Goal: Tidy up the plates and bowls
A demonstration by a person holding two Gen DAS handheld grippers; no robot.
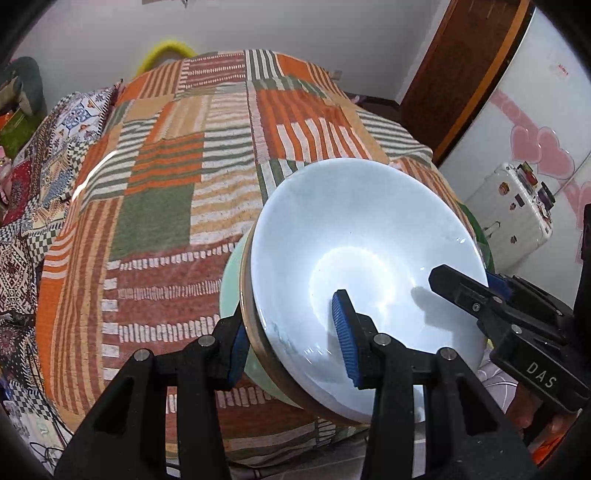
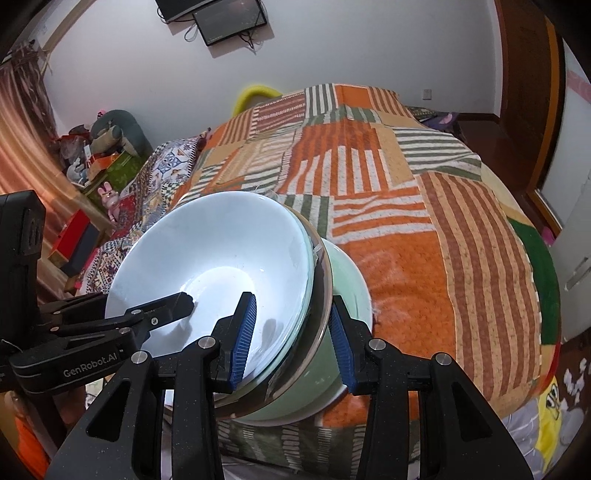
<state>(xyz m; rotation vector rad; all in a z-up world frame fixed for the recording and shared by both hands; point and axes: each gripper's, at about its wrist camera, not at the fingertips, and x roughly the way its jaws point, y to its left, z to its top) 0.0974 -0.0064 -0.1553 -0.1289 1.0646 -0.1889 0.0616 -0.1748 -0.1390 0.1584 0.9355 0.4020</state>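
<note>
Two grippers are clamped on one stack of bowls (image 1: 362, 258), held tilted above the patchwork bedspread (image 1: 166, 184). Readable text: "DAS" on the right gripper (image 1: 458, 291) at the lower right of the left wrist view, and "GenRobot.AI" on the left gripper (image 2: 184, 304) at the lower left of the right wrist view. Both point steeply downward. Each one pinches a stack rim between its blue pads, one pad inside the white bowl and one outside against the green one. Only the left view shows a white suitcase (image 1: 513, 218) at right; only the right view shows a wall monitor (image 2: 229, 20) up top.
</note>
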